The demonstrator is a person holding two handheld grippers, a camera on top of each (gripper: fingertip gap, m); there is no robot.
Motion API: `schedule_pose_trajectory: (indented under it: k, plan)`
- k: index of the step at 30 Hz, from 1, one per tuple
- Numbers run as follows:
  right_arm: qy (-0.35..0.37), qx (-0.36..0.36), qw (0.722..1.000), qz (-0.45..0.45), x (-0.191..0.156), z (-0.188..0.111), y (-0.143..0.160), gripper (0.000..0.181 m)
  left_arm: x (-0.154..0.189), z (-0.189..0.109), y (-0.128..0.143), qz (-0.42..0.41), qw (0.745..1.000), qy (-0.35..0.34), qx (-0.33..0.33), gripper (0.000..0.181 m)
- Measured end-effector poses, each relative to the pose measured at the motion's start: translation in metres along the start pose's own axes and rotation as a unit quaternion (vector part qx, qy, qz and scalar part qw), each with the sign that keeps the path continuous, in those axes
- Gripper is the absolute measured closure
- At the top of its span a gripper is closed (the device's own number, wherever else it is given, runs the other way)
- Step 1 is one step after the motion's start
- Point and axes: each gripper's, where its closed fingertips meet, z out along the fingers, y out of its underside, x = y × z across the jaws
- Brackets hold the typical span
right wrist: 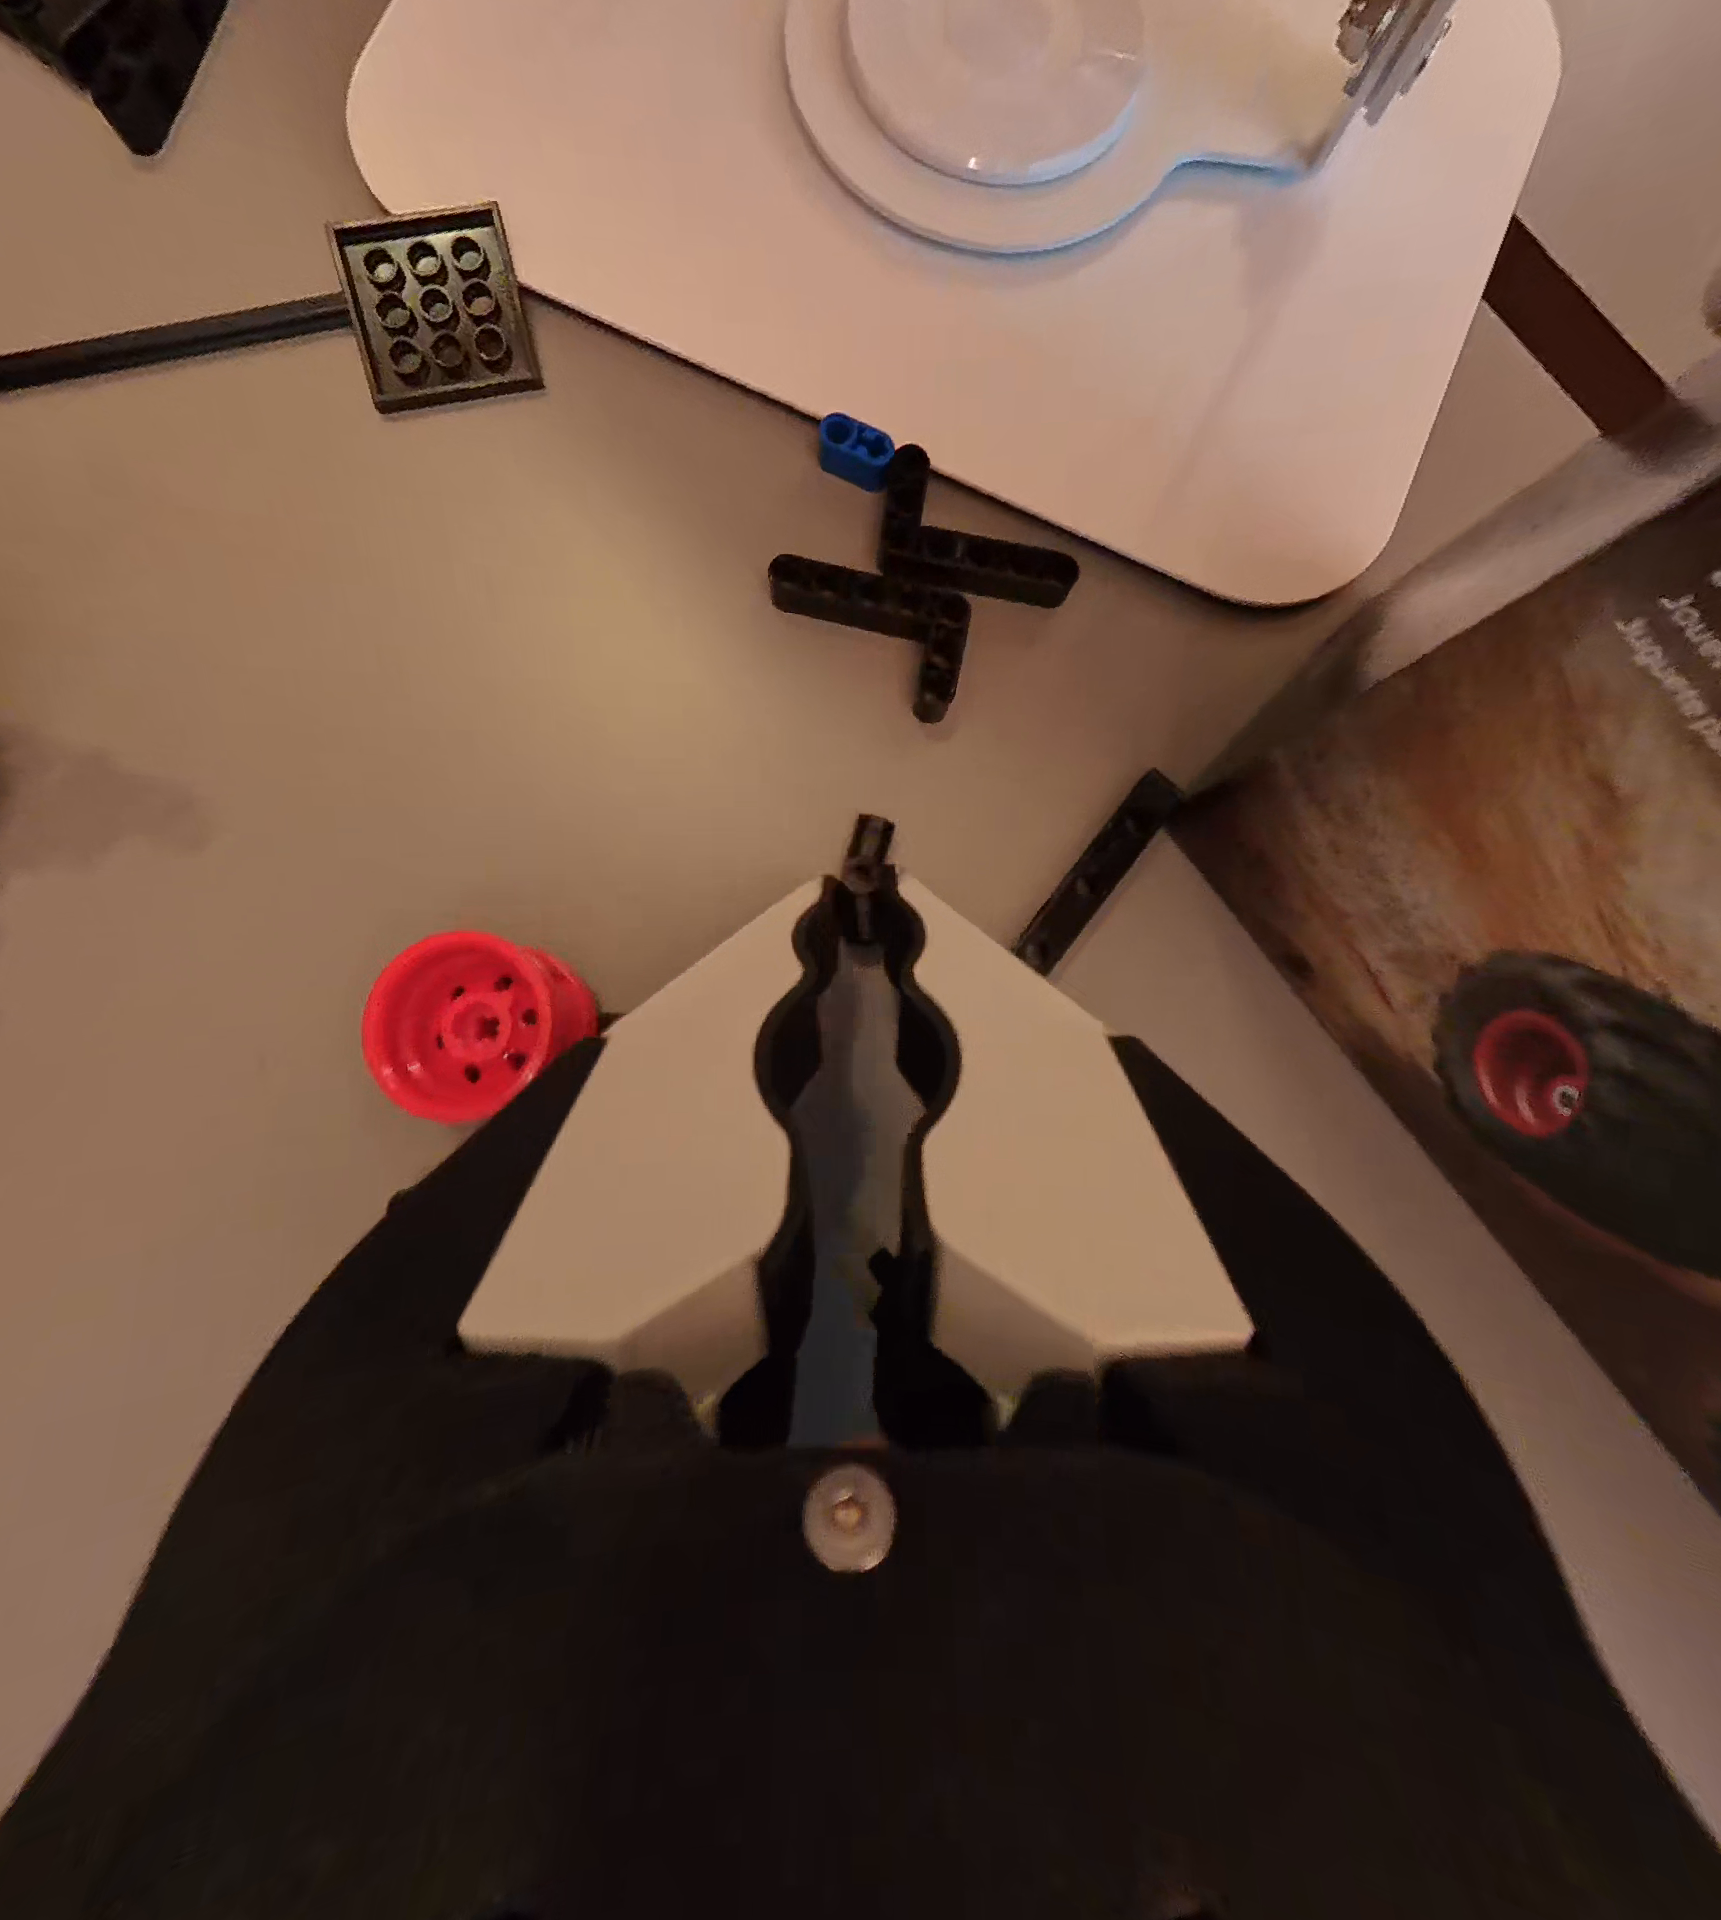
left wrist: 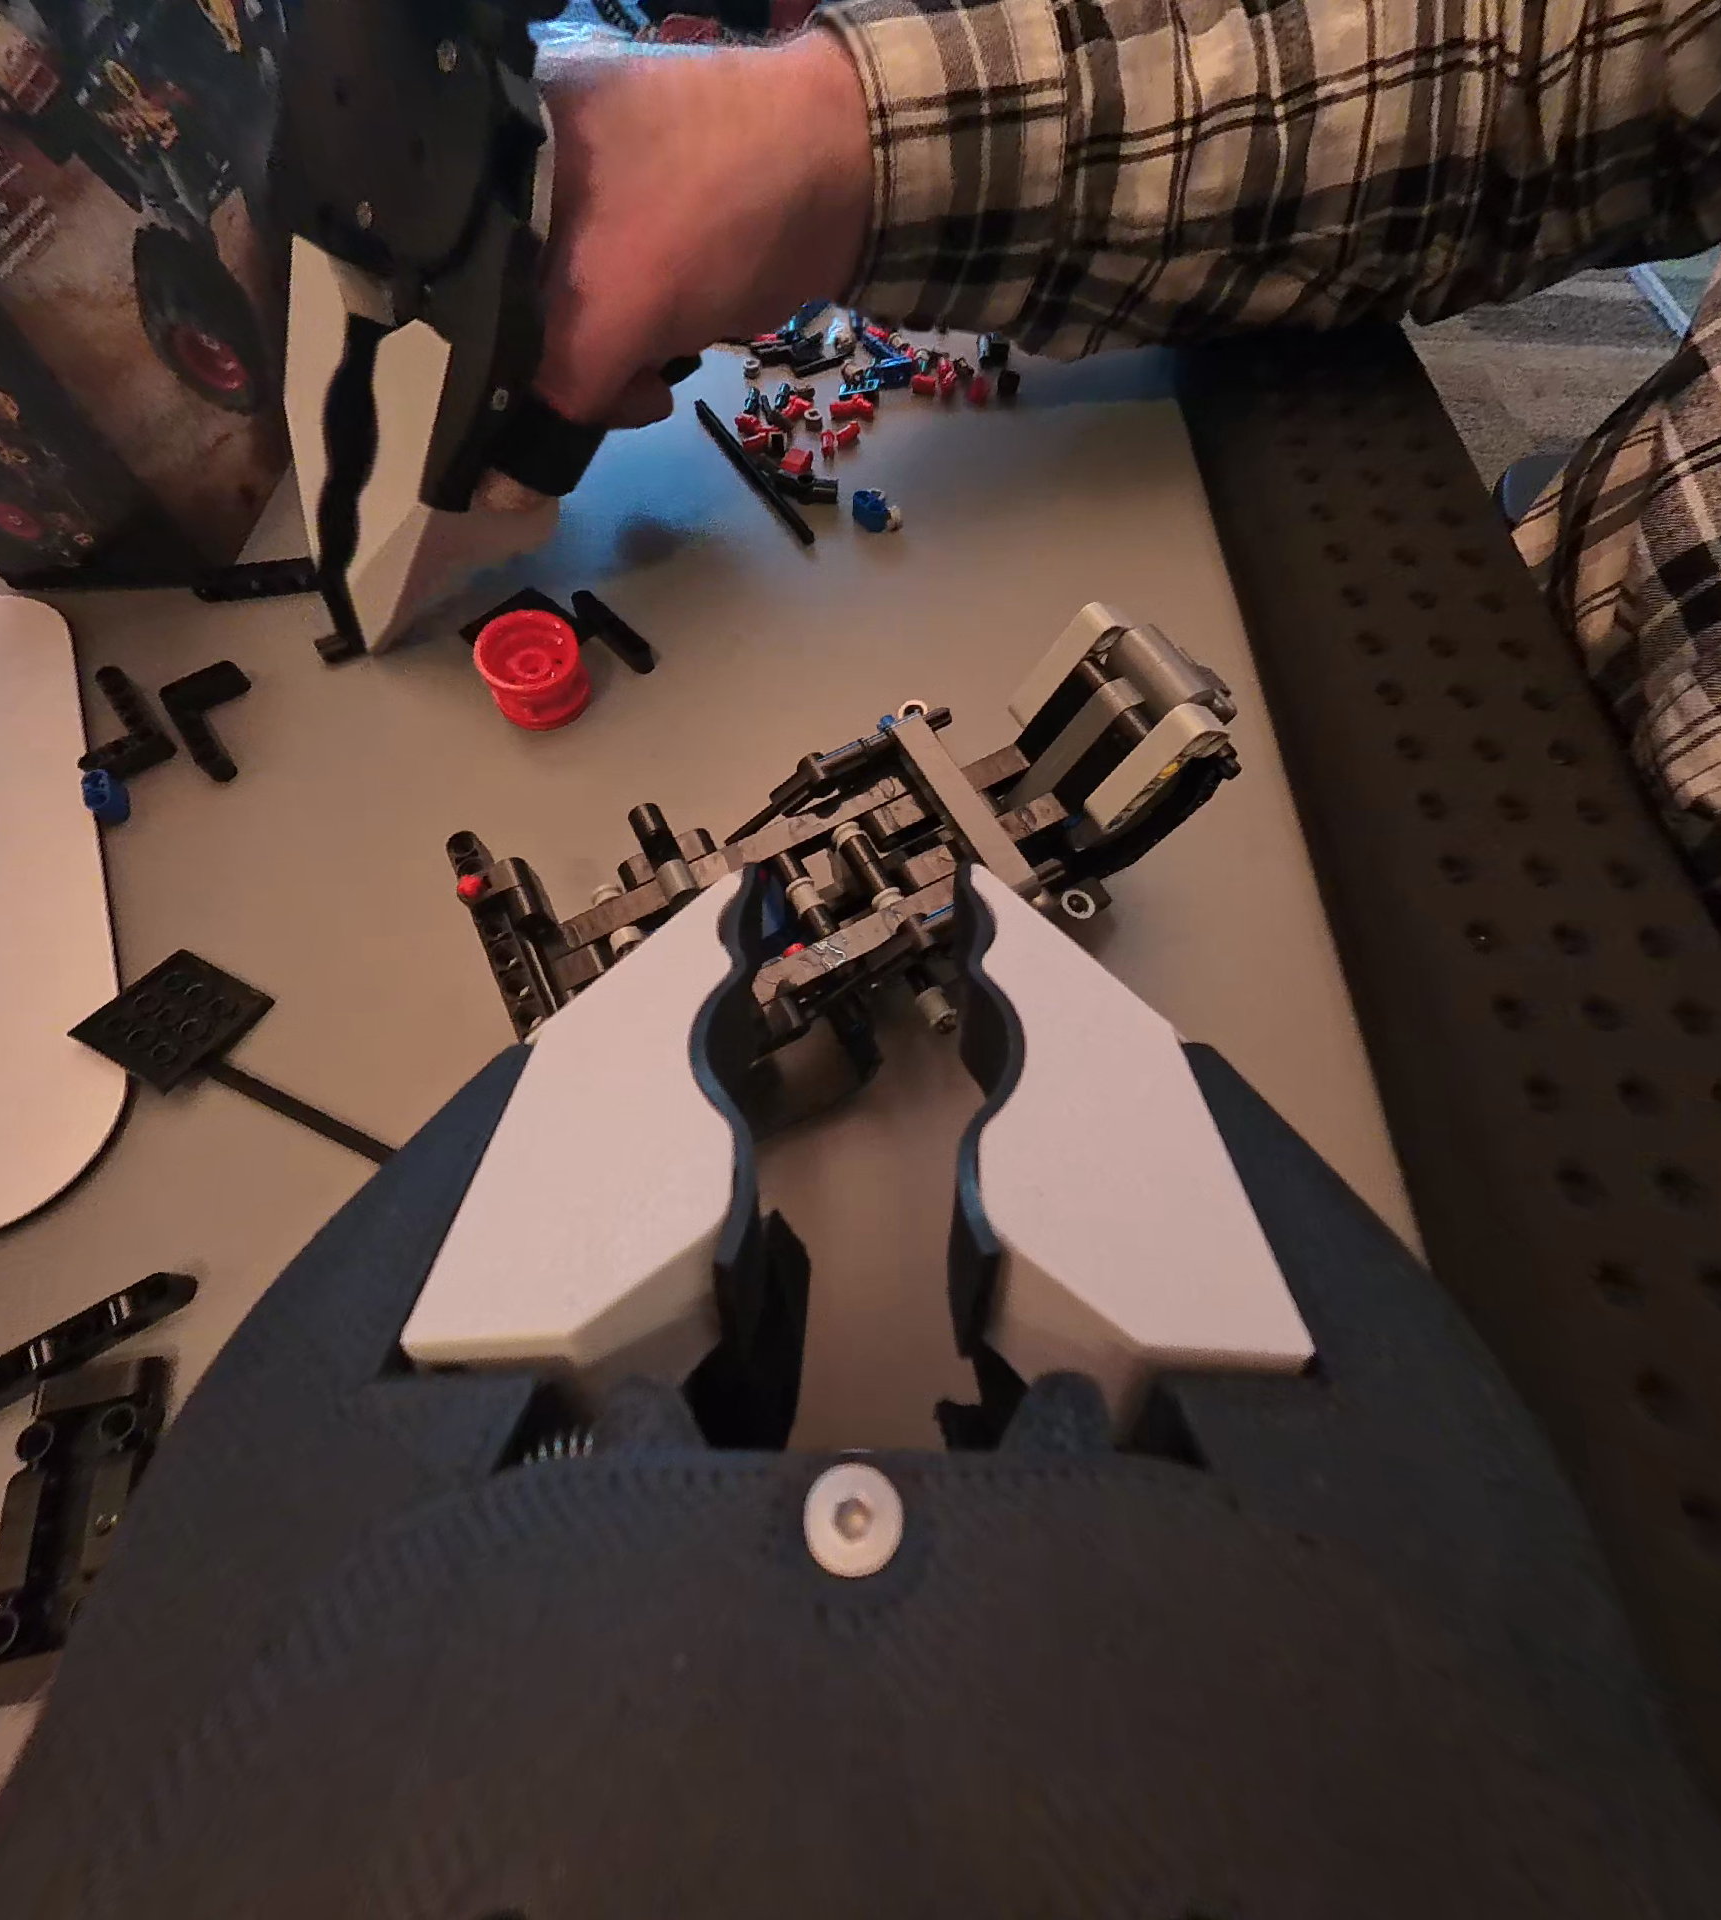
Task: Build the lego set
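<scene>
Black and grey beams make up the half-built lego chassis (left wrist: pixel 835 914), which lies on the pale counter (left wrist: pixel 991 582) near its right edge, directly under the left tool (left wrist: pixel 856 904). That tool's grey fingers (left wrist: pixel 627 1049) are spread partway and straddle the middle of the chassis, one tip on each side of its black crossbeams; the tips sit against the frame, though I cannot tell how firmly they squeeze it. The chassis runs on past the tips toward a blocky grey assembly at its far end.

Well to the left of the chassis, the right tool (right wrist: pixel 861 883) points down at the counter, gripped by a hand (left wrist: pixel 690 239) in a plaid sleeve. Its jaws are nearly closed and pinch a small black pin (right wrist: pixel 866 857) at the very tips, with the pin's end poking out beyond them. A red wheel hub (right wrist: pixel 471 1023) sits just beside this tool on the counter, between it and the chassis. Two black L-shaped beams (right wrist: pixel 923 592) and a small blue connector (right wrist: pixel 854 445) lie just ahead of the pin, at the edge of a white board (right wrist: pixel 1095 364). The printed set box (right wrist: pixel 1521 935) stands close on the tool's right. A scatter of small red, blue and black pieces (left wrist: pixel 835 395) lies farther off on the counter.
</scene>
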Motion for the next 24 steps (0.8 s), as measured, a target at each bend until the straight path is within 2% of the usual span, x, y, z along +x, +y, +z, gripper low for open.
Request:
schedule_pose_trajectory:
  k: [5,9,14,17,24]
  plan:
    - [-0.017,0.013,1.0,0.005,-0.007,-0.004,-0.003,0.176,0.001,-0.001,-0.001,0.004,1.0,-0.001,0.001,0.146]
    - [-0.047,0.046,0.998,0.006,-0.026,-0.028,-0.014,0.176,0.003,0.0,-0.001,0.011,1.0,-0.001,-0.004,0.142]
    - [-0.126,0.124,0.984,0.034,-0.067,-0.08,-0.031,0.176,0.006,0.002,-0.001,0.028,1.0,-0.001,-0.01,0.136]
    - [-0.182,0.16,0.969,0.055,-0.097,-0.107,-0.029,0.176,0.01,0.005,-0.002,0.056,0.998,-0.011,-0.026,0.132]
    - [-0.294,0.177,0.933,0.112,-0.154,-0.131,-0.006,0.177,0.011,0.02,0.005,0.101,0.991,-0.037,-0.074,0.123]
